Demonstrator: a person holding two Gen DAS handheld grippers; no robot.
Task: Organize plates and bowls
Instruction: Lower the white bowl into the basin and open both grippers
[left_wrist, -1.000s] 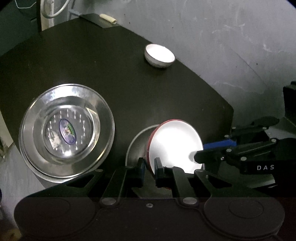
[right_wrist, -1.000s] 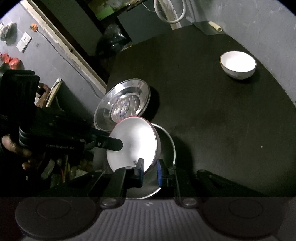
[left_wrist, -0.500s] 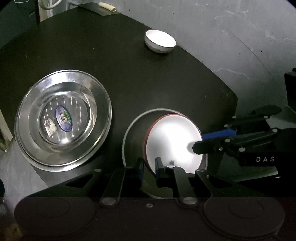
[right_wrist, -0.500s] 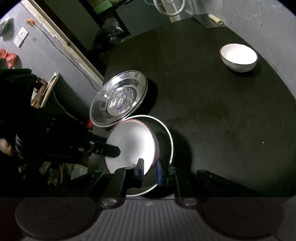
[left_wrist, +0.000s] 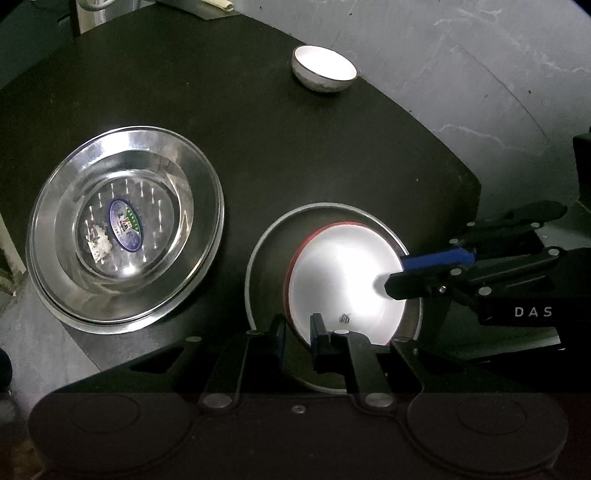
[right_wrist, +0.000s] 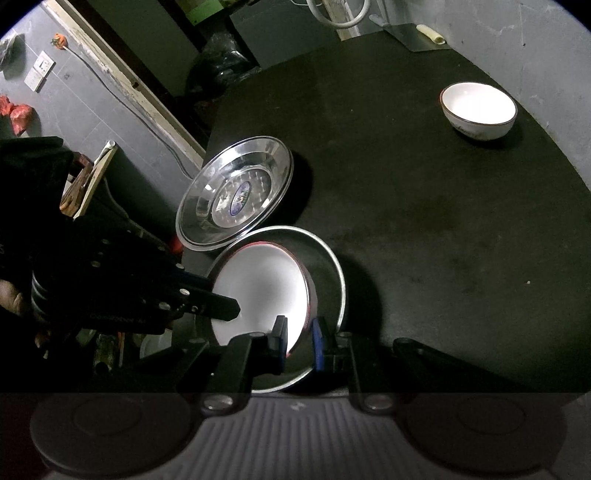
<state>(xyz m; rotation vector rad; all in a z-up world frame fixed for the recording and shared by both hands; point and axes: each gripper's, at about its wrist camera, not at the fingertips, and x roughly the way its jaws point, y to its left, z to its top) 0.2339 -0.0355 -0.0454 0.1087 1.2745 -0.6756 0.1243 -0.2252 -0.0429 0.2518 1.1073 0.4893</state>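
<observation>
A white bowl with a red outside (left_wrist: 343, 280) (right_wrist: 258, 291) sits low inside a dark shallow pan with a silver rim (left_wrist: 255, 254) (right_wrist: 334, 266), slightly tilted. My left gripper (left_wrist: 297, 332) is shut on the bowl's near rim, one finger inside and one outside. It also shows in the right wrist view as the left gripper (right_wrist: 221, 295), on the bowl's left edge. My right gripper (right_wrist: 299, 336) is shut on the opposite rim and appears in the left wrist view as the right gripper (left_wrist: 397, 275). Whether the bowl's base touches the pan is hidden.
A wide steel plate (left_wrist: 125, 229) (right_wrist: 236, 192) with a sticker lies left of the pan, partly over the edge of the black table (left_wrist: 332, 155). A small white bowl (left_wrist: 325, 72) (right_wrist: 478, 110) stands far off near the wall. A hand (right_wrist: 11, 299) grips the left tool.
The red and white bowl has come down from a steep tilt to nearly level inside the pan. Both grippers have stayed closed on its rim.
</observation>
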